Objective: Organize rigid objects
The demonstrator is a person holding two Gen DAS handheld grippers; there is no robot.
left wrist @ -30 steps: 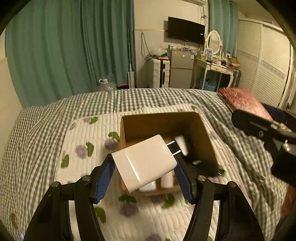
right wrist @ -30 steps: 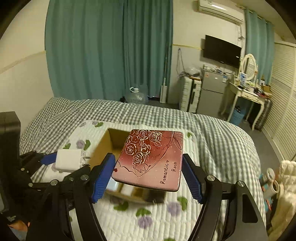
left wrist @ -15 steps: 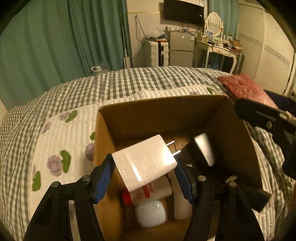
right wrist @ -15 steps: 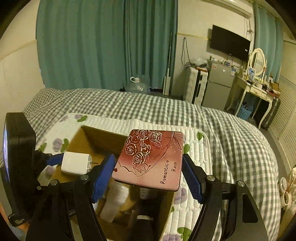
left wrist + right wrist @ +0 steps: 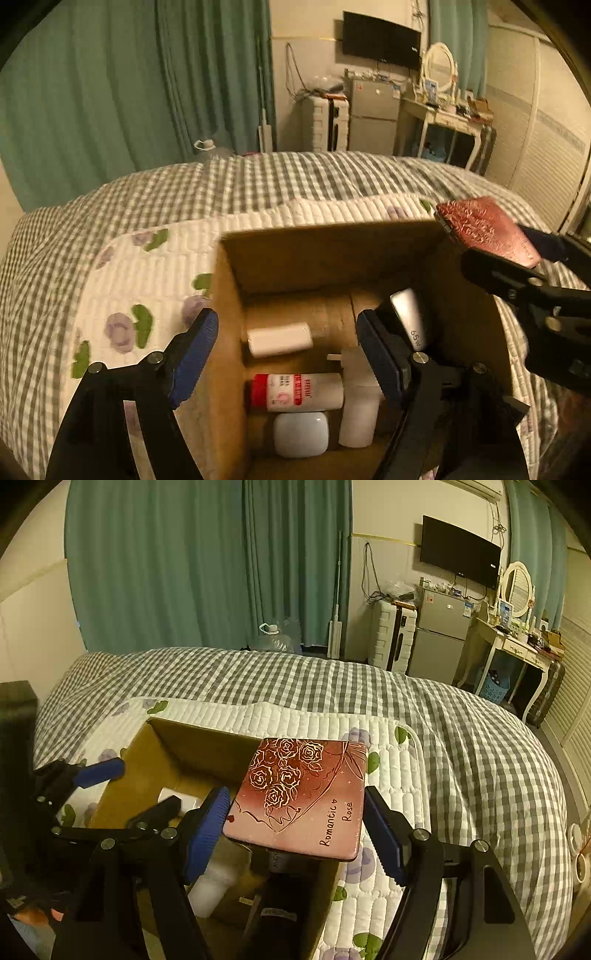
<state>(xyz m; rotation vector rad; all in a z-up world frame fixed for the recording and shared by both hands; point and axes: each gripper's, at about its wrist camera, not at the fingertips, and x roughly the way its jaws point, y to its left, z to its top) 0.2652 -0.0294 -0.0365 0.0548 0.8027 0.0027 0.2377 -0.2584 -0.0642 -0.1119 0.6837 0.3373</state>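
The cardboard box [image 5: 325,258] is sitting on the quilted mat [image 5: 147,266] on the bed [image 5: 258,177], holding a charger [image 5: 279,339] behind a bottle [image 5: 299,391], while the left tongs [image 5: 286,360] are hanging over it and the tin [image 5: 301,797] is hovering over its right edge.

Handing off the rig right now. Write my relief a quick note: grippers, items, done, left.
Left gripper: open, empty, over the box.
Right gripper: shut on the pink case, held level above the box's right edge.
In the box: white charger, red-capped bottle, white pod, 65W adapter, more partly hidden.
Done: charger lies in the box.
Left: lower the case in and release.
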